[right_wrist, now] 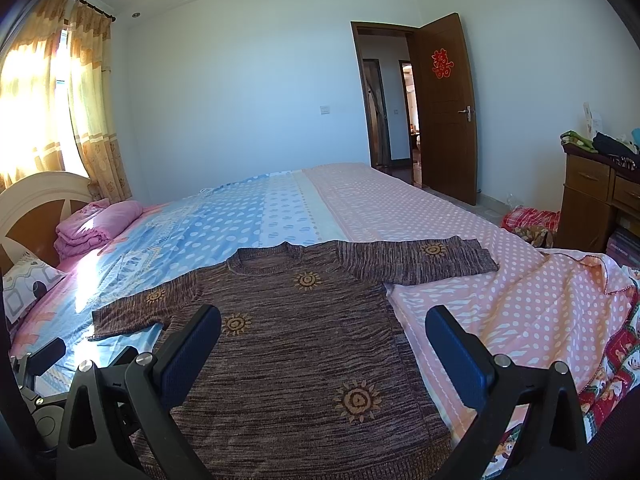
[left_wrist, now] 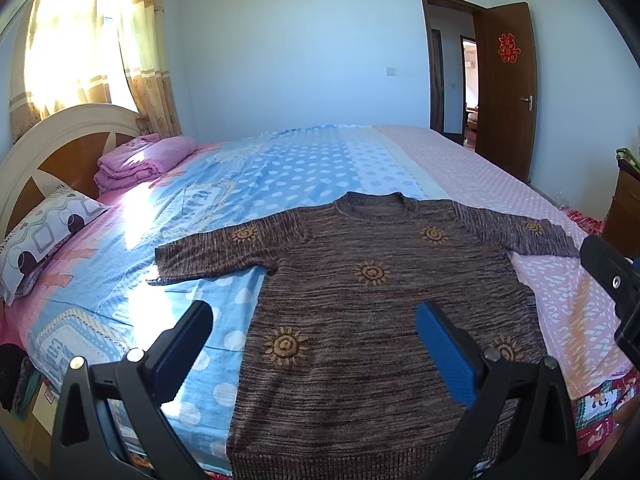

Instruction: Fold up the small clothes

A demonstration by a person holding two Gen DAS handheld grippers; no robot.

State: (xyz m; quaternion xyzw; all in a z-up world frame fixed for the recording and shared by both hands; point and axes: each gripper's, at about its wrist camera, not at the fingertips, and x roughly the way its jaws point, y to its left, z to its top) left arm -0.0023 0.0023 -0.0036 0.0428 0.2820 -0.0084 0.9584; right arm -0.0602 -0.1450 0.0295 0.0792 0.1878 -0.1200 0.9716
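A brown knitted sweater (left_wrist: 372, 300) with sun motifs lies flat and face-up on the near part of the bed (left_wrist: 304, 168), sleeves spread, while the left gripper (left_wrist: 314, 344) and right gripper (right_wrist: 324, 344) hover wide open and empty, and the soft, probably light knit looks best pinched at a sleeve cuff or hem corner

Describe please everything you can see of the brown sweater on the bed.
The sweater is a brown, mottled knit with a ribbed round collar, short sleeves and orange-yellow sun motifs on the chest and sleeves. It lies flat and unfolded on the bed, collar toward the far side, hem toward the cameras, both sleeves spread out sideways. It rests on the dotted sheet, half on the blue part, half on the pink. The left gripper and right gripper are open above it; neither grips it.
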